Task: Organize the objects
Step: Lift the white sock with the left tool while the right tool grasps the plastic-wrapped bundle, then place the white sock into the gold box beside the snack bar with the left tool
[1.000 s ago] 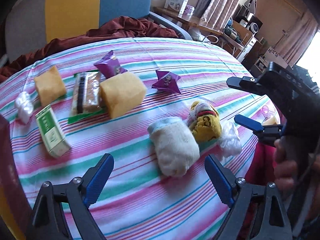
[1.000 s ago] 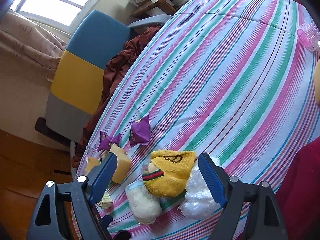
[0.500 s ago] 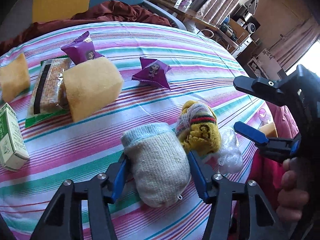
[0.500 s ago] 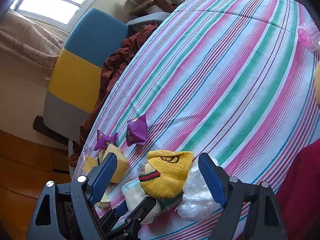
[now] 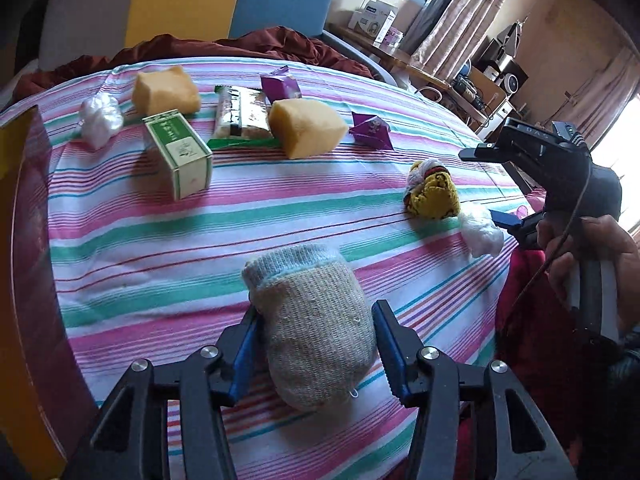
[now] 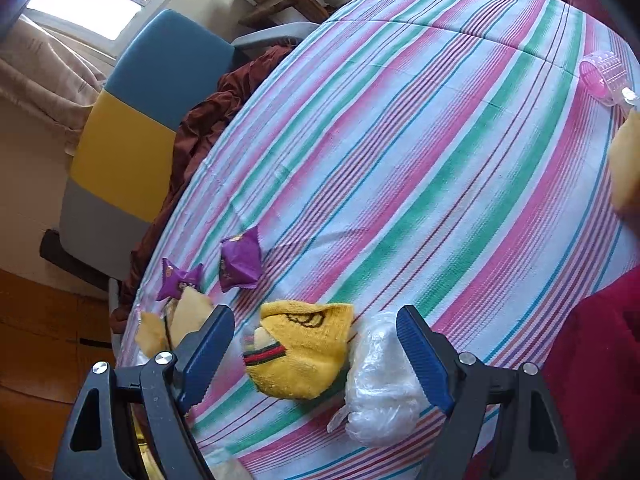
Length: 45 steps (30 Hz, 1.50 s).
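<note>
Striped tablecloth (image 5: 280, 216), left gripper (image 5: 316, 344) hiding sock (image 5: 316, 328) sides

Black tongs (image 5: 316, 344), blue ribbed pads (image 5: 390, 344).

Cream rolled sock (image 5: 316, 332), blue-trimmed cuff, lower centre of the left wrist view, clamped between blue pads. Yellow rolled sock (image 6: 302, 350), striped band, lower centre of the right view, lying on the striped cloth and touching a crumpled clear plastic bag (image 6: 382, 384) to its right. Two purple snack packets (image 6: 239, 260) left of centre. In the left view's upper area: green carton (image 5: 178, 152), two yellow sponges (image 5: 306, 126), a wrapped biscuit pack (image 5: 240, 114), a second plastic wad (image 5: 100, 118).
</note>
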Tool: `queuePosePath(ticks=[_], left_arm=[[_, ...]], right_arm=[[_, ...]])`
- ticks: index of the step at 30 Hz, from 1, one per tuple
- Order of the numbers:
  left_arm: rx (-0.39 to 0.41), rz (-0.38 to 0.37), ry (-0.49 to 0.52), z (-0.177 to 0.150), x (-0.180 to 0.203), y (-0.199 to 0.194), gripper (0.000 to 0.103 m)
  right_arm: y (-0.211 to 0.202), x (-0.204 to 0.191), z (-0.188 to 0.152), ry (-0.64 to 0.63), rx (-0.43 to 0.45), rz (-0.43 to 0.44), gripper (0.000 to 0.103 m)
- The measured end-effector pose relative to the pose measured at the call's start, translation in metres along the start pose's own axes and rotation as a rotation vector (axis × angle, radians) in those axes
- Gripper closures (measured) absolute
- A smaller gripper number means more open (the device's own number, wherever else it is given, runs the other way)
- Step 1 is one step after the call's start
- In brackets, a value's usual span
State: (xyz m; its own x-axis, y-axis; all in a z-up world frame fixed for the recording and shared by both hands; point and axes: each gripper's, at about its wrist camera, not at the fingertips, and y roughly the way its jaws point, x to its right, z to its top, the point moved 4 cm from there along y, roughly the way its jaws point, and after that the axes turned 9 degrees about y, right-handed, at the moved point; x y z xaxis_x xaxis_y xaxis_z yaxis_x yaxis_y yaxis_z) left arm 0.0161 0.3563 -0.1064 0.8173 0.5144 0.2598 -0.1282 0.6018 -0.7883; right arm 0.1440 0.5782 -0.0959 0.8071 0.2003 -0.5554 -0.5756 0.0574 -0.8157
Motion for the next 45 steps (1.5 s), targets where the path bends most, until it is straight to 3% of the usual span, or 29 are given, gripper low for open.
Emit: queuePosePath(ticks=[3, 9, 15, 20, 23, 24, 30, 39, 45], left_arm=[[-0.002, 0.007, -0.010, -0.002, -0.002, -0.001, 0.049], [0.001, 0.022, 0.005, -0.004, 0.001, -0.002, 0.049], [0.007, 0.026, 0.021, -0.005, -0.001, -0.006, 0.049], [0.011, 0.025, 0.014, -0.008, -0.003, -0.008, 0.049], [0.015, 0.032, 0.024, -0.009, -0.002, -0.009, 0.049], [0.018, 0.038, 0.032, -0.010, -0.002, -0.010, 0.049], [0.039, 0.058, 0.058, -0.016, -0.001, -0.022, 0.049], [0.139, 0.090, 0.026, -0.015, -0.022, -0.078, 0.049], [0.210, 0.207, -0.080, -0.017, -0.083, -0.137, 0.049]], right_arm=[[0.005, 0.006, -0.001, 0.012, -0.017, -0.048, 0.018], [-0.004, 0.011, 0.000, 0.033, 0.013, -0.064, 0.018], [-0.017, 0.000, -0.003, -0.064, -0.024, -0.115, 0.021], [-0.010, 0.005, -0.009, -0.170, -0.096, -0.259, 0.031], [0.003, 0.013, -0.017, -0.193, -0.156, -0.310, 0.051], [0.005, 0.012, -0.018, -0.202, -0.160, -0.307, 0.064], [0.002, 0.003, -0.021, -0.276, -0.092, -0.347, 0.069], [-0.015, 0.006, -0.018, -0.247, -0.006, -0.281, 0.069], [-0.025, 0.009, -0.014, -0.234, 0.025, -0.212, 0.069]])
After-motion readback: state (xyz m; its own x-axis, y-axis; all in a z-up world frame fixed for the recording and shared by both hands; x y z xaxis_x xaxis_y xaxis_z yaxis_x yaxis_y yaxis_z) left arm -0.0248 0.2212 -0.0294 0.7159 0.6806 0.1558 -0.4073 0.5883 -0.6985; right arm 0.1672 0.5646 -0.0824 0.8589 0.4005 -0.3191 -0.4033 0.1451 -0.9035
